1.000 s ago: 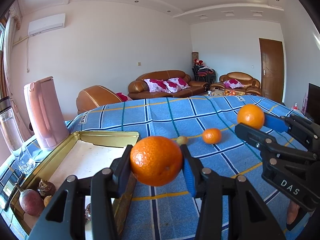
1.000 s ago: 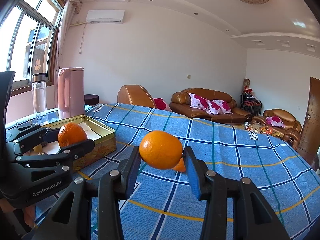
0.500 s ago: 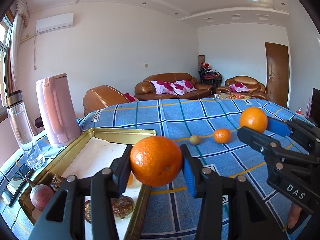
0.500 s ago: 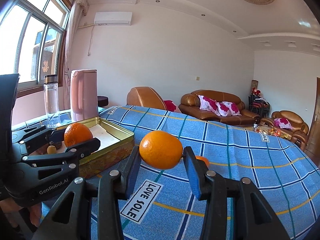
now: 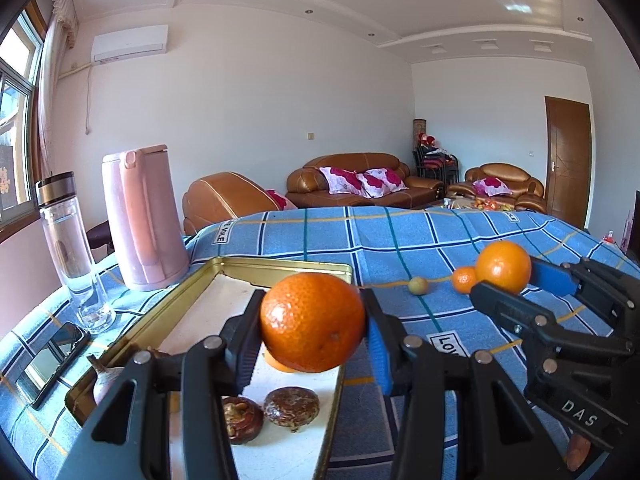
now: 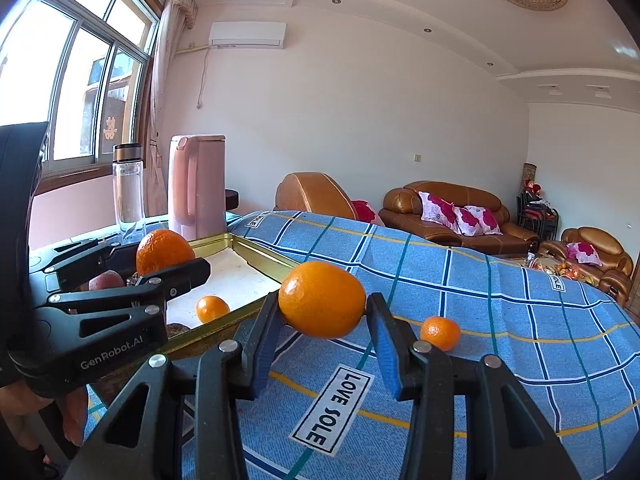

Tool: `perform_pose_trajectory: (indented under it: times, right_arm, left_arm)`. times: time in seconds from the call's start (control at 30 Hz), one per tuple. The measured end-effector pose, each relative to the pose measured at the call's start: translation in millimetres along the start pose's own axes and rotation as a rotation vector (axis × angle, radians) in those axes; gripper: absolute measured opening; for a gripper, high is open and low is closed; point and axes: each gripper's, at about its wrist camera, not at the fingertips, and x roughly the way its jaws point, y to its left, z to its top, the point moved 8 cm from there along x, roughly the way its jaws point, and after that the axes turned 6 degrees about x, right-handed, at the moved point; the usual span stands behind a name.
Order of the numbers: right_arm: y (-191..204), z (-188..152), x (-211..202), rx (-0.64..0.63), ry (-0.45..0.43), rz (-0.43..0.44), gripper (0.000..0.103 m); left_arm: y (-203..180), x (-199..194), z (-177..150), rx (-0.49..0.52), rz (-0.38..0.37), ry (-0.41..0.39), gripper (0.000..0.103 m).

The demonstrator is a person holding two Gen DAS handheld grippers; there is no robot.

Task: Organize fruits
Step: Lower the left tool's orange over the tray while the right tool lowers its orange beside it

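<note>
My left gripper (image 5: 312,320) is shut on a large orange (image 5: 312,322), held above the near right part of the gold tin tray (image 5: 280,266). My right gripper (image 6: 322,312) is shut on a second orange (image 6: 322,300), which hangs over the blue checked cloth just right of the tray's rim (image 6: 256,250). In the tray lie a small mandarin (image 6: 212,308), two brown fruits (image 5: 292,408) and a reddish fruit (image 5: 102,380). A small mandarin (image 6: 440,332) and a little yellow-green fruit (image 5: 418,285) rest on the cloth farther right.
A pink kettle (image 5: 142,216) and a glass bottle (image 5: 74,248) stand behind the tray on the left. A phone (image 5: 52,360) lies by the tray's left side. The table's far edge drops off toward brown sofas.
Both grippers have carried their oranges leftward toward the tray. The left orange now hangs over the tray instead of beside it. Neither grip has changed.
</note>
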Motion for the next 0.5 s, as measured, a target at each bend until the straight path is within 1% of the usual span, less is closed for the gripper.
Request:
perform_pose_trajectory:
  times: [0.2, 0.5]
  right_arm:
    - [15.8, -0.2, 2.0, -0.009, 0.006, 0.032, 0.046]
    - [41.1, -0.8, 9.0, -0.038, 0.018, 0.071, 0.046]
  left_arm:
    - [15.2, -2.1, -5.8, -0.016, 0.023, 0.013, 0.048]
    - [36.7, 0.1, -13.3, -0.043, 0.037, 0.029, 0.048]
